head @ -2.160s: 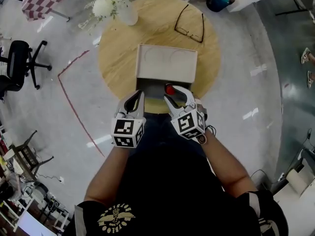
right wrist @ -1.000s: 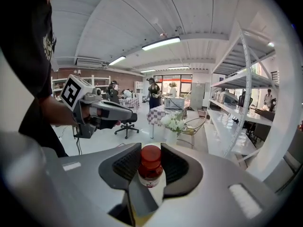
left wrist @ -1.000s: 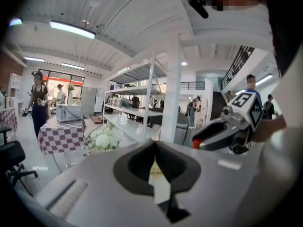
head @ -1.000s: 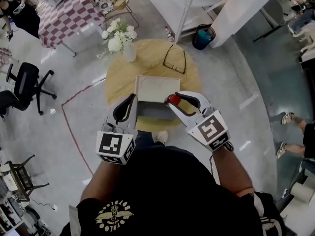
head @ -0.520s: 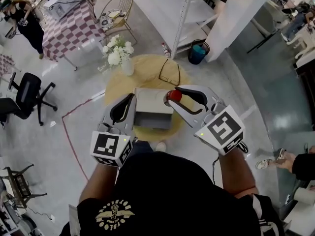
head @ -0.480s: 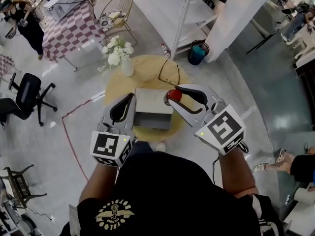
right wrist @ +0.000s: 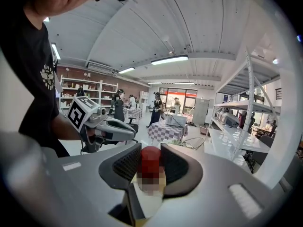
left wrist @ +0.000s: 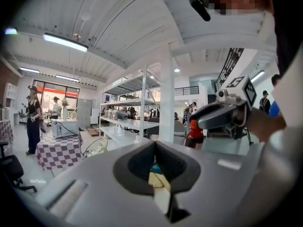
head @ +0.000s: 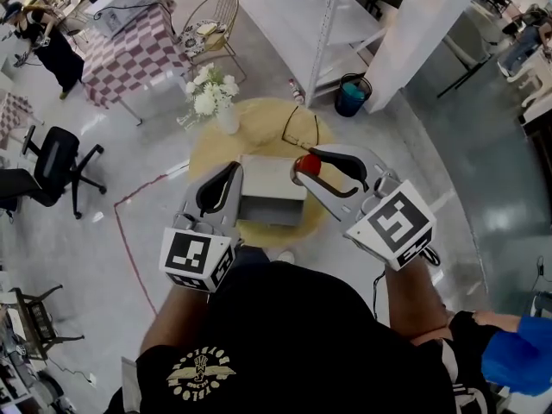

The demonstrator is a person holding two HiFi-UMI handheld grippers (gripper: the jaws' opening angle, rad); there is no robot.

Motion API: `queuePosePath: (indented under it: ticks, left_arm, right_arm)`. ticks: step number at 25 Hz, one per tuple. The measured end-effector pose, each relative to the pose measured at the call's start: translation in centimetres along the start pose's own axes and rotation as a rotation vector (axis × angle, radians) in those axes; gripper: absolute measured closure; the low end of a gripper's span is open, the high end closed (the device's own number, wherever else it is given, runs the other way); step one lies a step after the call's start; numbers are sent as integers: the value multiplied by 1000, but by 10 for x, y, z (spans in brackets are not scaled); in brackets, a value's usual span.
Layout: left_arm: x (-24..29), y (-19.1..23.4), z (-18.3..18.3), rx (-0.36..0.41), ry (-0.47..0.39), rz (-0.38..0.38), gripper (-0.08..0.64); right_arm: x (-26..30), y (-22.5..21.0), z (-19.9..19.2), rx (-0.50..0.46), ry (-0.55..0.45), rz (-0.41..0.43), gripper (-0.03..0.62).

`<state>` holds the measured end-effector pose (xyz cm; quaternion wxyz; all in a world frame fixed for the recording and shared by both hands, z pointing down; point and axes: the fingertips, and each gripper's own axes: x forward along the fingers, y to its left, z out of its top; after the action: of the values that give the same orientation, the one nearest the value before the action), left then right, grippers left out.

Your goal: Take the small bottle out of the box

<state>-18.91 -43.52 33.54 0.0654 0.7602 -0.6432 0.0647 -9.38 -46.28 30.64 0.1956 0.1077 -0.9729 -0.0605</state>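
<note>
The small bottle [head: 308, 165] with a red cap hangs above the table, and my right gripper [head: 307, 157] is shut on it. In the right gripper view the red cap [right wrist: 150, 159] sits between the ribbed pads. The box [head: 269, 179], beige on top with a grey front, stands on the round wooden table [head: 259, 132] below and left of the bottle. My left gripper [head: 234, 168] hovers over the box's left edge, shut with nothing in it; its tips [left wrist: 155, 144] touch. The left gripper view also shows the right gripper [left wrist: 201, 123] with the bottle [left wrist: 194, 135].
Black-framed glasses [head: 300, 129] lie at the table's far side. A white vase of flowers [head: 216, 100] stands at its far left. A blue bucket [head: 350, 94], shelving, an office chair [head: 47, 164] and a checkered table [head: 129, 46] surround it. A blue sleeve [head: 517, 360] shows at lower right.
Both grippers have risen well above the table, the right one carrying the bottle up and away from the box. Over the last half second they barely moved.
</note>
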Motion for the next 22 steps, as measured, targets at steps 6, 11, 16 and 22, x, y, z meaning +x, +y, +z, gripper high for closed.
queuePosePath:
  ticks: [6,11,16,22]
  left_arm:
    - [1,3,-10,6,35,3,560]
    - [18,25,-46,-11,84,13,560]
    - [34,53,-87,-26,156,-3,560]
    - [41,95,-167,-88,319,-26,560]
  right_arm:
    - [7,1,-8,26,-8,1,454]
    - [36,8,-28,59,16,23,454]
    - [78,15,-61,96,43,6,454]
    - [130,31,-129,133,87,-56,454]
